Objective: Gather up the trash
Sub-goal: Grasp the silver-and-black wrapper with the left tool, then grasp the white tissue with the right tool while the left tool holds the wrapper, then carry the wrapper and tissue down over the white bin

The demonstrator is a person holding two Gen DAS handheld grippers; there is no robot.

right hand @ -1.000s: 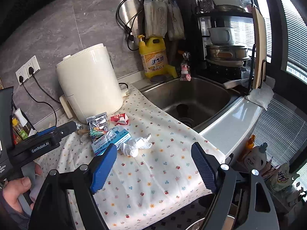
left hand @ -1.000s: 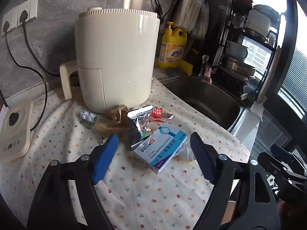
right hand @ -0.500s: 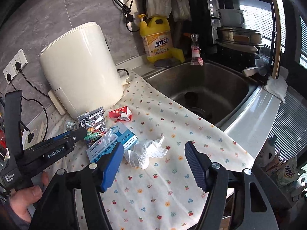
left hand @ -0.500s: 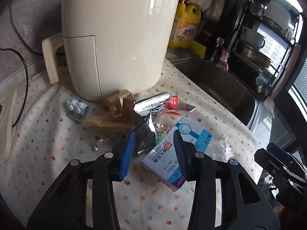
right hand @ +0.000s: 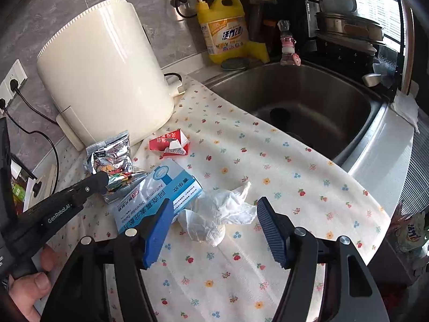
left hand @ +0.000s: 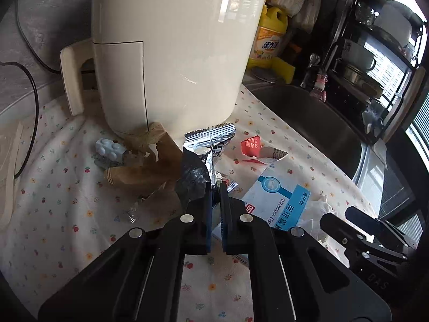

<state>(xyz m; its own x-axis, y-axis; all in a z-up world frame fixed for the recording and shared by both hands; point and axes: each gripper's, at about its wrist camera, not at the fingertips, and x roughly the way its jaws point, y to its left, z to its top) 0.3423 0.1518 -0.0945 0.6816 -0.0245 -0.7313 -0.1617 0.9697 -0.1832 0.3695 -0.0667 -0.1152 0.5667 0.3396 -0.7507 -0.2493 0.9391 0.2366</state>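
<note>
a crumpled silver foil snack wrapper (left hand: 207, 147) stands partly upright on the counter (left hand: 53, 214), which is covered by a cream cloth with small flowers. the wrapper's lower edge sits between the blue pads of the left gripper (left hand: 216, 187), whose jaws have just been closing and are now clamped together on the foil. just right of it lies a white and blue medicine box (left hand: 278, 201), flat on the cloth, with a torn red and white paper packet (left hand: 254, 150) beyond it. left of the wrapper are a crushed brown paper scrap (left hand: 142, 169) and a small blister pack of white pills (left hand: 108, 150). all this trash lies at the foot of a tall cream cylindrical appliance (left hand: 171, 48).

in the right wrist view, a crumpled white tissue (right hand: 217, 214) lies on the cloth just beside the medicine box (right hand: 158, 193). the right gripper (right hand: 214, 220) has been closing slightly but its jaws stand apart, with the tissue between them and the pads not pressing on it. a hand (right hand: 29, 287) holds the left gripper's handle at the lower left. a steel sink (right hand: 308, 102) and a yellow detergent bottle (right hand: 225, 29) sit further back.
</note>
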